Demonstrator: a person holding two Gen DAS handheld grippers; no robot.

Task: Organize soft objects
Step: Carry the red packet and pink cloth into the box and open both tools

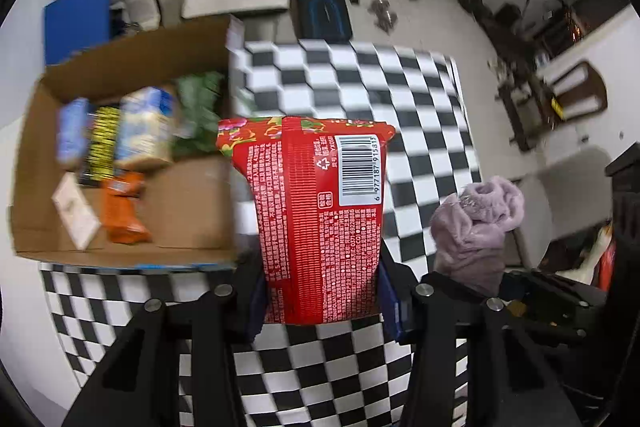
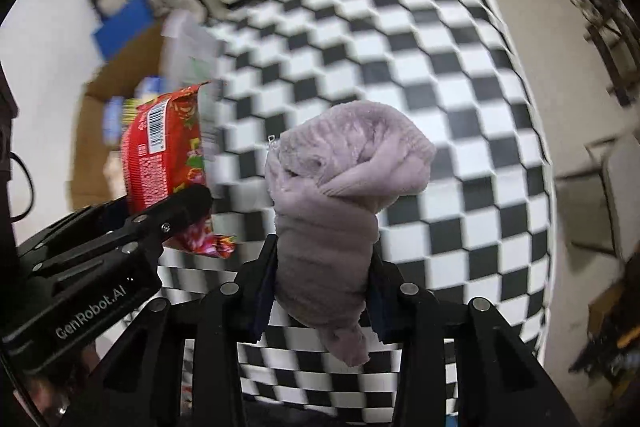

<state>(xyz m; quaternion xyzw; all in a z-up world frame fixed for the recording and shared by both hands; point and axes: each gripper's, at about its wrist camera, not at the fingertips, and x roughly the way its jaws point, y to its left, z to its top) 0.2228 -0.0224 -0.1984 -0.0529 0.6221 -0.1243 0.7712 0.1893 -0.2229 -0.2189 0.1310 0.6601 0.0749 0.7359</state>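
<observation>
- The left gripper (image 1: 322, 291) is seen with its fingers pinching the lower part of a red snack packet (image 1: 320, 211); the packet's long axis runs up the frame, straight out along the fingers, barcode side toward the camera.
- The right gripper (image 2: 322, 291) is seen with its fingers pinching a rolled lilac fleece cloth (image 2: 340, 203), which rises from between them to a bunched top at mid-frame and hangs a little below them.
- Both things are held clear of the black-and-white checkered table (image 1: 400, 99).
- An open cardboard box (image 1: 192, 211), already holding several blurred packets, is seen at the left of the left wrist view, resting on the table; its near wall lies just left of the red packet.
- The box is judged to be the destination. It lies to the left of both grippers, and the left gripper is the nearer; in the right wrist view the box (image 2: 92, 147) is seen beyond the red packet, at the left edge.
- A leftward carry is judged to be what the coming move calls for.
</observation>
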